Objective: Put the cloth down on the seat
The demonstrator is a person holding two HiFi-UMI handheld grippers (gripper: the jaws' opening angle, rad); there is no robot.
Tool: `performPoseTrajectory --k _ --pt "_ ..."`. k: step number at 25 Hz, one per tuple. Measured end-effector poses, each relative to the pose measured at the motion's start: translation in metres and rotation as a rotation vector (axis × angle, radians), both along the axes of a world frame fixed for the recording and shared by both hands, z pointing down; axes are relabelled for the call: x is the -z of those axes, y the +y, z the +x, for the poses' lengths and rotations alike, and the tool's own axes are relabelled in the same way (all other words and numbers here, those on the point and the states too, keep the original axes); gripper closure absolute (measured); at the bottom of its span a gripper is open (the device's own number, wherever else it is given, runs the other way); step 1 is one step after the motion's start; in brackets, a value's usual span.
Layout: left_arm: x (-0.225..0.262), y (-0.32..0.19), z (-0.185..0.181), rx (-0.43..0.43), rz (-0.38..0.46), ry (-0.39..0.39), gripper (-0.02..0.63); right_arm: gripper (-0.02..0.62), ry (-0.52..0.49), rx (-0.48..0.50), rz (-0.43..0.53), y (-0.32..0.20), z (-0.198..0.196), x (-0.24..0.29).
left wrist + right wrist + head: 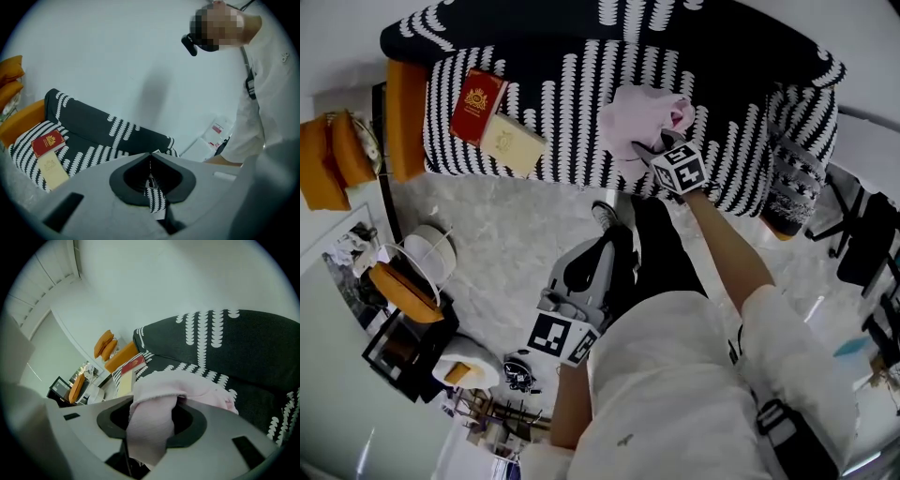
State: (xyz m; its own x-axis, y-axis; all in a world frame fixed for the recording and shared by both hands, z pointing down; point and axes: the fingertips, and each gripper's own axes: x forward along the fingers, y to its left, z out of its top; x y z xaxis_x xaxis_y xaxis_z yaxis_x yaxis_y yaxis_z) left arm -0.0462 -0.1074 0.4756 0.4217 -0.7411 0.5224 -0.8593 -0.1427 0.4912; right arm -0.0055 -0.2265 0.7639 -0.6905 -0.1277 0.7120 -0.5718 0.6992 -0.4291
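Observation:
A pink cloth (642, 117) lies bunched on the black-and-white patterned sofa seat (562, 112), right of the middle. My right gripper (654, 148) is at the cloth's front edge. In the right gripper view a fold of the cloth (154, 423) runs down between the jaws of the right gripper (152, 401), which are shut on it, while the rest of the cloth rests on the seat (243, 394). My left gripper (609, 242) hangs low beside my leg, away from the sofa. Its jaws meet at the tip (150, 155) with nothing between them.
A red book (478, 103) and a cream book (514, 142) lie on the seat's left part. An orange cushion (405, 117) leans at the sofa's left end and a patterned cushion (792, 192) at the right. A cluttered side table (422, 272) stands at the lower left.

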Motion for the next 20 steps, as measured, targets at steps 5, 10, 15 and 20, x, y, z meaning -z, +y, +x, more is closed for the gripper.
performPoseTrajectory --k 5,10,15,20 --pt "-0.009 -0.001 -0.004 0.019 -0.023 0.005 0.594 0.416 0.044 0.024 -0.011 -0.004 -0.003 -0.026" --pt "-0.017 0.000 -0.007 0.033 -0.040 0.000 0.594 0.407 0.095 0.061 -0.028 -0.004 -0.006 -0.050" --pt "-0.026 -0.002 -0.006 0.044 -0.057 0.003 0.594 0.403 0.132 0.079 -0.025 -0.013 -0.008 -0.070" --pt "-0.035 0.001 -0.006 0.043 -0.084 0.002 0.594 0.403 0.181 0.093 -0.022 -0.015 -0.004 -0.094"
